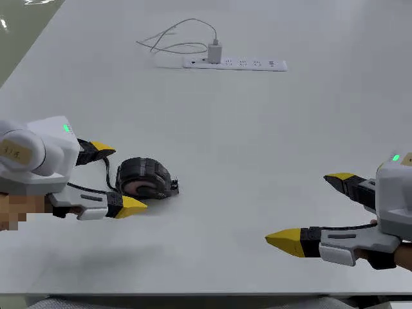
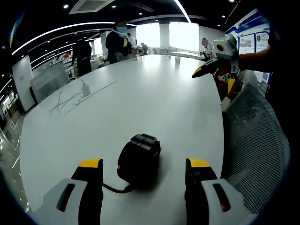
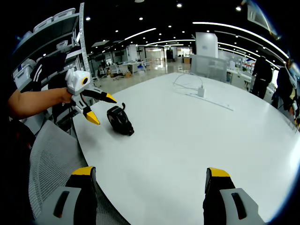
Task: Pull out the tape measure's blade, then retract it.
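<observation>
Tape measure: on the table, near-left, right there between the left gripper's spread jaws.
Right gripper: well apart to the right, close to the table's near edge.
Power strip: far behind, mid-table, with a charger plugged in at its left end.

Looking across a large open-plan office floor, taking in a dark ceiling with long strip lights and a recessed air-conditioning unit, plus partitioned desks receding toward bright windows. Working at a broad white table that is carrying a white power strip with a charger plugged in toward its far side, with a mesh-backed office chair at its near edge. Seeing people standing by the table's far edge, metal shelving off to one side, and printed boards hanging on a wall.
</observation>
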